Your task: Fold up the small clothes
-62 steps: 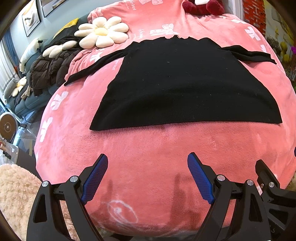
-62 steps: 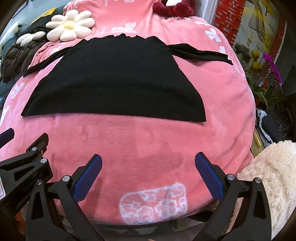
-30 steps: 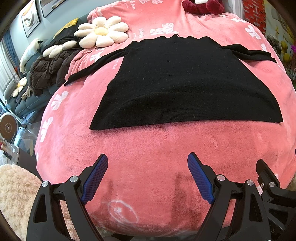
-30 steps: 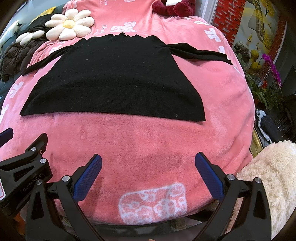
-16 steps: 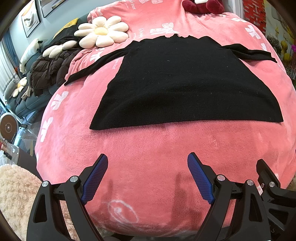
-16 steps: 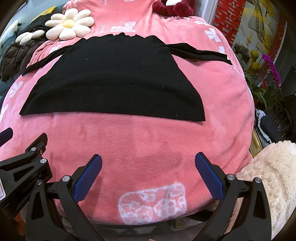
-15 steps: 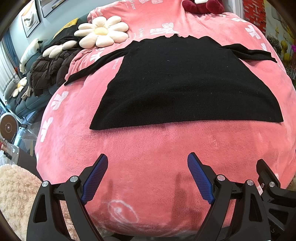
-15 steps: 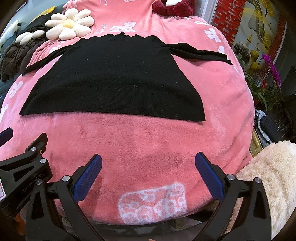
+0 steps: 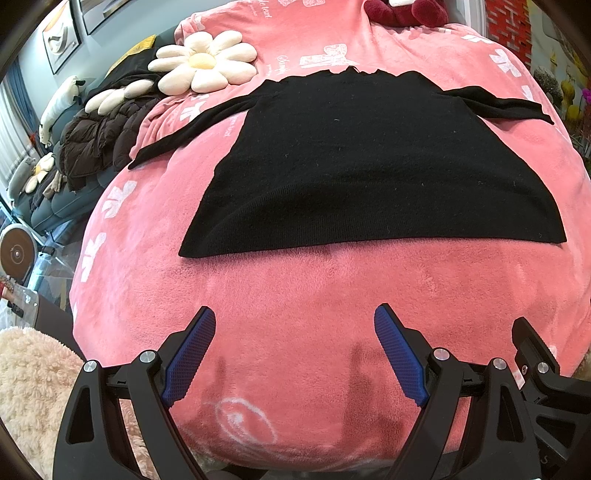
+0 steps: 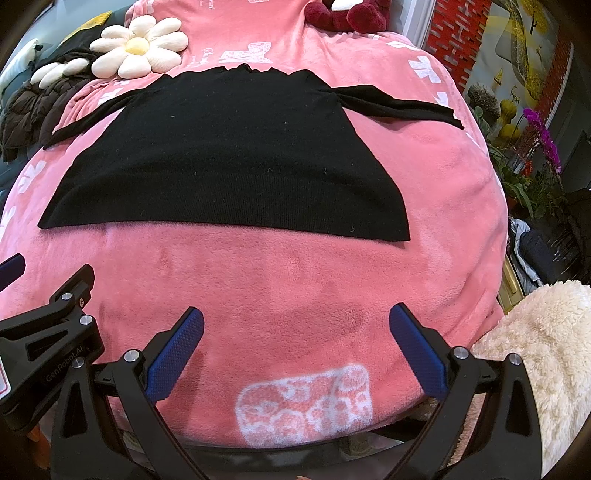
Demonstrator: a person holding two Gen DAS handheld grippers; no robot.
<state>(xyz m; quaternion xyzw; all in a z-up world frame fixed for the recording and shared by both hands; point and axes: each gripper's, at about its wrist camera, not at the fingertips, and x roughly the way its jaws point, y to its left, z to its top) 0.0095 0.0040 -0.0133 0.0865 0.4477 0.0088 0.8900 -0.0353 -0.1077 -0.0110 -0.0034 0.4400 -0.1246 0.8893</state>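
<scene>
Black sweater (image 9: 369, 166) spread flat across the centre of a pink fleece blanket (image 9: 332, 314), hem toward the lower half of the frame, neckline toward the top, both sleeves stretched outward to upper left and upper right. Same garment seen in the right wrist view (image 10: 229, 158), filling the middle of the frame, right sleeve trailing toward the upper right edge. Left gripper (image 9: 295, 354) at the bottom of its frame, jaws released and spread wide, blue pads (image 9: 188, 362) over bare blanket, well apart from the sweater's hem, grasping nothing. Right gripper (image 10: 295, 350) likewise at the bottom of its frame, jaws released, blue pads (image 10: 173, 358) over bare blanket beside a white printed patch (image 10: 306, 402), clear of the hem. Daisy-shaped cushion (image 9: 205, 61) in the upper left, just beyond the left sleeve. Dark red plush toy (image 10: 347, 14) at the top edge. Brown puffer jacket (image 9: 99, 140) heaped at far left. Cream fluffy throw (image 10: 539, 358) at lower right of the right wrist view. Purple orchids (image 10: 543, 133) at the right edge.
</scene>
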